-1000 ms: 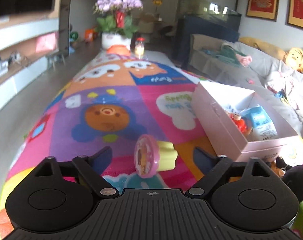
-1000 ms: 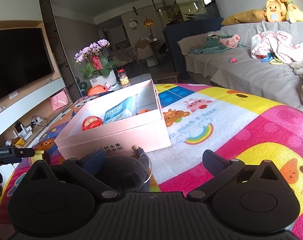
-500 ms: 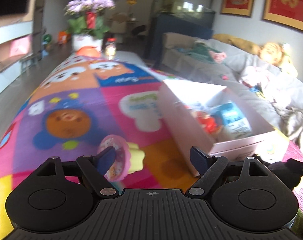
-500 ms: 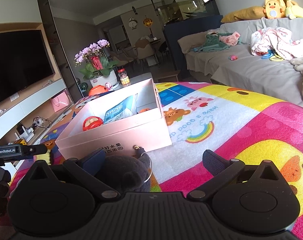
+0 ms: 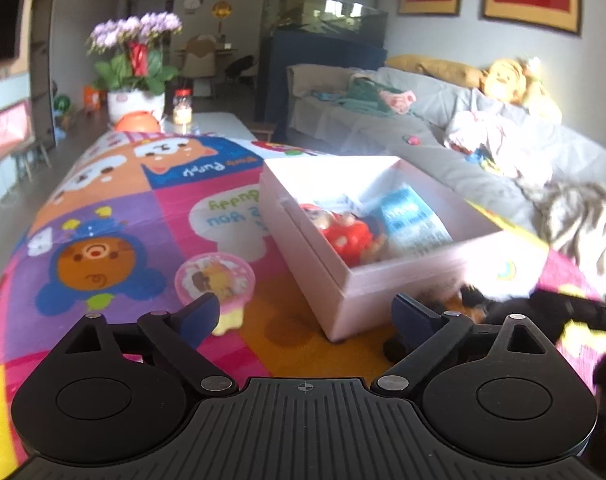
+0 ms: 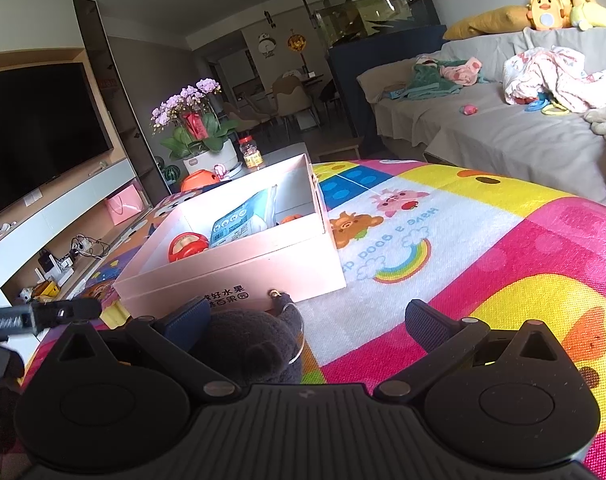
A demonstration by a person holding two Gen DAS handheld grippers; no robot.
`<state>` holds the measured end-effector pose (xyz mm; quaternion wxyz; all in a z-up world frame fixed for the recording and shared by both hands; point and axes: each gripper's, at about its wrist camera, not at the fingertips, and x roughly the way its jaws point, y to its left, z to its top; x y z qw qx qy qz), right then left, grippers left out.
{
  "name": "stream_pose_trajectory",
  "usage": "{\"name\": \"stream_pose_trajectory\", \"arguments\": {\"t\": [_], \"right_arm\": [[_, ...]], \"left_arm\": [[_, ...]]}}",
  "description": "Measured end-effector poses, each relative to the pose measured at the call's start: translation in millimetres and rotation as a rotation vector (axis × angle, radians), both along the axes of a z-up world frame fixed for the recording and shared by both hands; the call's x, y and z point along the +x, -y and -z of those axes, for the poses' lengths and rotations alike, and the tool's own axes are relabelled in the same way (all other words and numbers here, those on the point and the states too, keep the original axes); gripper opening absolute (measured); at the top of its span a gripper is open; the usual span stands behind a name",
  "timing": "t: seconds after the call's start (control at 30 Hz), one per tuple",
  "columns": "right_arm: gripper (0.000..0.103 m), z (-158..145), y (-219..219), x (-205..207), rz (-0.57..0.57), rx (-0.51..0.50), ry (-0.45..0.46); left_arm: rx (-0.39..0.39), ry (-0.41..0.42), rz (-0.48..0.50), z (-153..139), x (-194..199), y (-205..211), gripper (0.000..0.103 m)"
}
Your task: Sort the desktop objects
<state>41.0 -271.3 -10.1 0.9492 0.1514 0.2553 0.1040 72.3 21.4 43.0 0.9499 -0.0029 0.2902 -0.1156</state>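
Note:
A pale pink box [image 5: 383, 284] stands on the colourful play mat and holds a red toy [image 5: 349, 236] and a blue packet [image 5: 411, 220]. A pink and yellow round toy [image 5: 215, 284] lies on the mat just ahead of my left finger. My left gripper [image 5: 305, 316] is open and empty, facing the box's near corner. In the right wrist view the box [image 6: 239, 280] is ahead, and a dark plush toy [image 6: 251, 348] sits against my left finger. My right gripper [image 6: 307, 324] is open, with the plush only at its left side.
A flower pot [image 5: 135, 100], an orange toy [image 5: 137, 122] and a jar [image 5: 182, 106] stand at the mat's far end. A grey sofa [image 6: 523, 136] with clothes and soft toys runs along the right. A TV unit [image 6: 43, 128] is at the left.
My left gripper has swung right, from facing the pink and yellow toy to facing the box's corner; that toy now sits at its left finger. The right gripper has barely moved.

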Motion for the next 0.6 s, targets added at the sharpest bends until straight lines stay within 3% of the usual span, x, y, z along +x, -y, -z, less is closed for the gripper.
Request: {"name": "stream_pose_trajectory", "arguments": {"t": [0.13, 0.23, 0.37, 0.47, 0.6], "right_arm": [[0.103, -2, -1, 0, -0.008, -0.012, -0.005], [0.103, -13, -6, -10, -0.042, -0.111, 0.021], [0.103, -28, -22, -38, -0.202, -0.294, 0.070], [0.103, -25, -36, -50, -0.325, -0.362, 0.005], [0.103, -6, -47, -53, -0.352, -0.413, -0.101]], "left_arm": [[0.130, 0.029, 0.027, 6, -31, 23, 0.099], [0.216, 0.055, 0.018, 12, -54, 25, 0.100], [0.197, 0.016, -0.018, 17, -63, 11, 0.101], [0.207, -0.004, -0.053, 24, -62, 7, 0.101], [0.223, -0.014, -0.066, 30, -60, 3, 0.101]]}}
